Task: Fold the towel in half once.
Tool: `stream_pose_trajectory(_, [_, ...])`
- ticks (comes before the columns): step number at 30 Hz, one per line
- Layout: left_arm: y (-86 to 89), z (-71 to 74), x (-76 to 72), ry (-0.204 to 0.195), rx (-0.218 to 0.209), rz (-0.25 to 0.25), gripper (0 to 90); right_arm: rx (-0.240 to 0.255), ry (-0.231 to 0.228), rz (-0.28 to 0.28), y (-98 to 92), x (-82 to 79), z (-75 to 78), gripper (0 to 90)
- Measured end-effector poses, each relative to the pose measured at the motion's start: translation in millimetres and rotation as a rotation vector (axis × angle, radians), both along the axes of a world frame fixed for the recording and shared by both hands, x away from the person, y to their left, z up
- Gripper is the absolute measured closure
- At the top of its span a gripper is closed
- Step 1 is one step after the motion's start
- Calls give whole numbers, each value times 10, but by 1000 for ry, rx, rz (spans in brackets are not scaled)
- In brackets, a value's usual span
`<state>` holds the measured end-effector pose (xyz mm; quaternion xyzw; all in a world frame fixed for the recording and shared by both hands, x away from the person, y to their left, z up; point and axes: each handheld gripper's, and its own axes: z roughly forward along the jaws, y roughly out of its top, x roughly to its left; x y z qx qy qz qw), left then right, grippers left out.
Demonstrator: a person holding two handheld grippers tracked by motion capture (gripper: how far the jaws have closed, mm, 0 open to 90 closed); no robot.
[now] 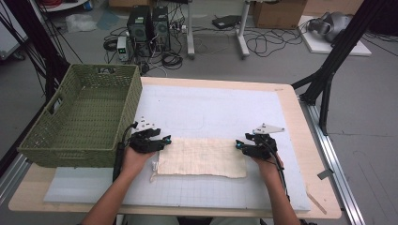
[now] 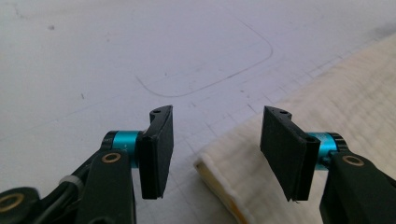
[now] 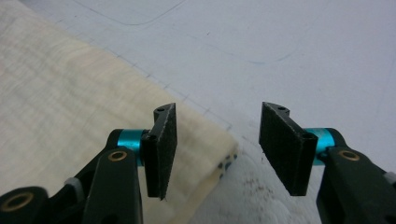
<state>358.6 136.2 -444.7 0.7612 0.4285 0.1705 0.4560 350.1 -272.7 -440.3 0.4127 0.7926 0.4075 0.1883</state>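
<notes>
Folded cream cloth [image 1: 202, 157] lies flat on the white mat [image 1: 225, 112] of the desk, lower centre of the high view. Left gripper [image 1: 165, 140] sits at the cloth's upper left corner; its fingers [image 2: 158, 151] stand apart, the cloth corner between them, untouched. Right gripper [image 1: 239, 145] sits at the upper right corner, fingers [image 3: 161, 149] likewise parted, gripping nothing. Green woven basket [image 1: 82, 117] stands at the left edge of the frame.

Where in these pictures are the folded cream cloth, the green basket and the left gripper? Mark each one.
Folded cream cloth [image 1: 202, 157]: high view, middle of its top face.
Green basket [image 1: 84, 145]: high view, near woven wall.
Left gripper [image 2: 215, 149]: left gripper view, midway between its open jaws' tips.
</notes>
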Motion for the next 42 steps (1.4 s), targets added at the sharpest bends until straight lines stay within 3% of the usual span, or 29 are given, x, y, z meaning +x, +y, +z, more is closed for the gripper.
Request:
stream_pose_trajectory(4, [-37, -72, 66, 58, 43, 4, 466, -41, 50, 11, 72, 117, -76, 474])
stream_pose_trajectory(6, [-46, -69, 63, 59, 46, -20, 516, -34, 62, 9, 69, 133, -99, 506])
stream_pose_trajectory(10, [-74, -61, 29, 46, 83, -68, 853, -2, 90, 33, 12, 114, -89, 799])
stream_pose_trajectory(11, [-70, -55, 26, 49, 83, -54, 860, -5, 92, 39, 7, 100, -82, 840])
stream_pose_trajectory(15, [-10, -50, -14, 15, 14, 24, 866, -70, 30, 12, 18, 5, -48, 861])
stream_pose_trajectory(20, [-44, -10, -13, -45, 7, 57, 866, -149, -51, -23, 106, -47, -35, 861])
stream_pose_trajectory(24, [-63, -40, 23, -44, 6, 61, 863, -146, -60, -47, 101, -4, -35, 860])
stream_pose_trajectory(28, [-98, -54, 57, -9, 41, 70, 831, -179, -52, -58, 134, 48, -70, 833])
stream_pose_trajectory(30, [-72, -48, 60, -5, 32, 94, 709, -189, -60, -95, 136, 59, -88, 691])
stream_pose_trajectory(33, [-8, -22, 43, 5, 0, 102, 561, -143, -60, -149, 52, 43, -54, 563])
stream_pose_trajectory(37, [45, 69, -18, -50, -41, 65, 454, -65, -94, -156, -76, -60, 74, 502])
stream_pose_trajectory(42, [50, 162, -114, -101, -90, -15, 389, -44, -102, -95, -164, -248, 146, 381])
